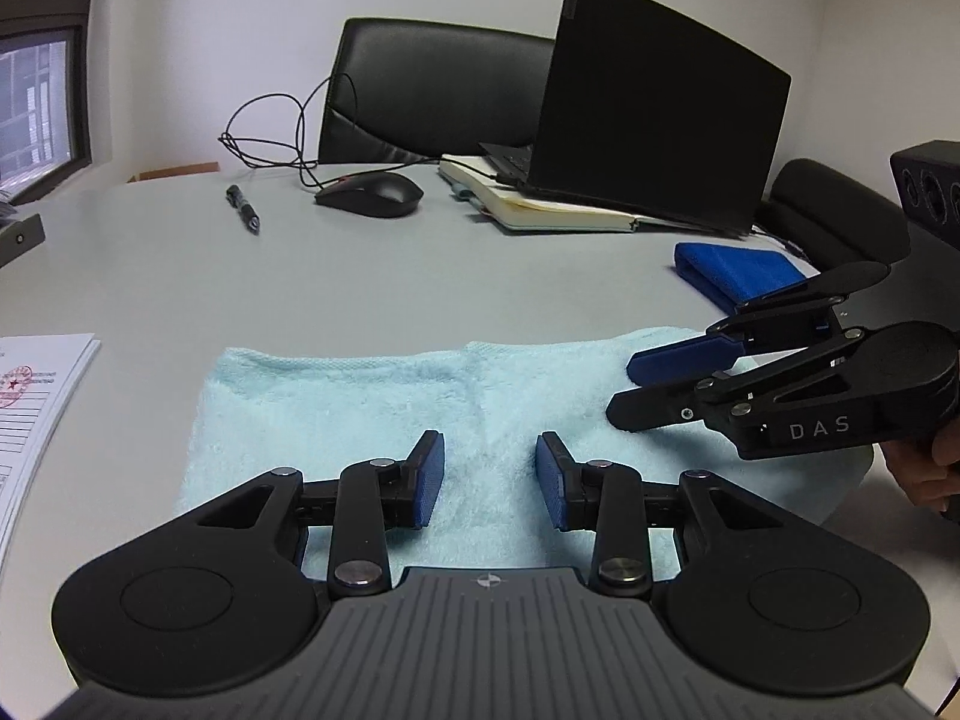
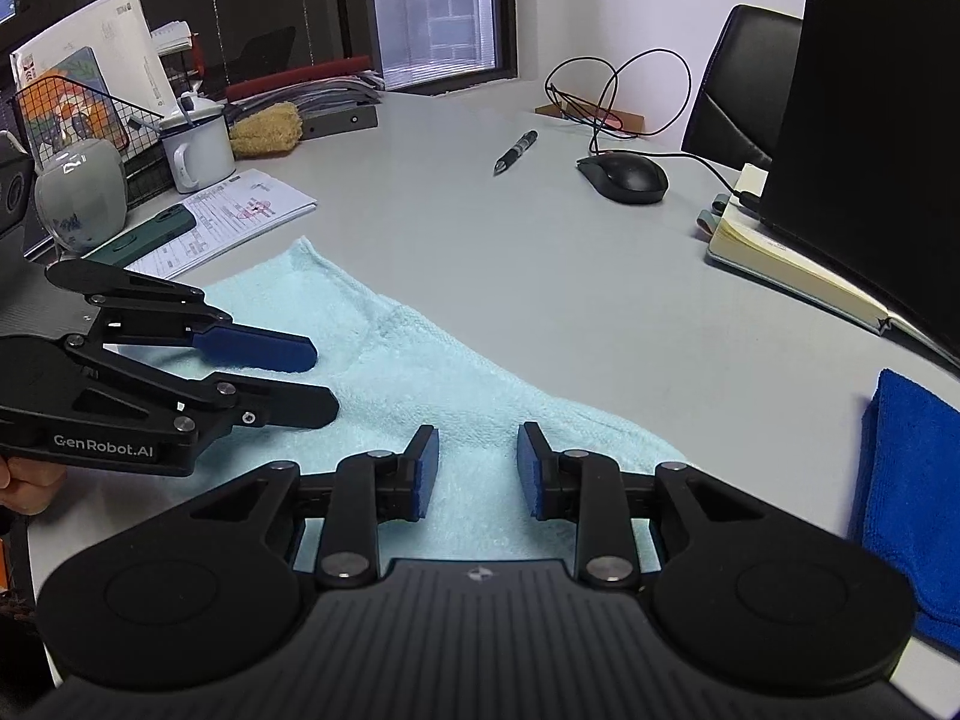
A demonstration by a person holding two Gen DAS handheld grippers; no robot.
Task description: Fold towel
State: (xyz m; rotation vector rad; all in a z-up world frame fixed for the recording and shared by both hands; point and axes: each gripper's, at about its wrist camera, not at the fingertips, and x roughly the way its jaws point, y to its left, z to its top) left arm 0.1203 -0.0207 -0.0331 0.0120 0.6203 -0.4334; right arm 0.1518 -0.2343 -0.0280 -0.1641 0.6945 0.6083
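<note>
Towel (image 1: pixel 384 414), pale blue terry, lies spread flat on the grey counter (image 1: pixel 360 276), directly under and ahead of both tools, already looking doubled once, with a faint ridge running across its middle. The left tool (image 1: pixel 489 483) hovers over the near half, its 2 blue pads apart with only bare cloth showing between them, clamped on nothing. The right tool (image 2: pixel 477 471) hangs over the towel's other end in the same way, pads apart, nothing gripped; in the left wrist view it enters from the right, angled across the towel's right edge.

The step in hand looks like the approach for the next fold, so each tool probably wants to come down on its own near corner or edge, not on the middle of the cloth where they sit now. Pinching both layers together should keep the stack from splitting when lifted. Lifting the 2 ends level and carrying them over in step would likely keep the edges square.

Beyond the right tool's right side lies a folded dark blue cloth (image 2: pixel 906 498); papers (image 1: pixel 36 402) sit beside the left tool's left side. Farther ahead are a pen (image 1: pixel 243 210), mouse (image 1: pixel 372 195) and laptop (image 1: pixel 654 102), well clear.
</note>
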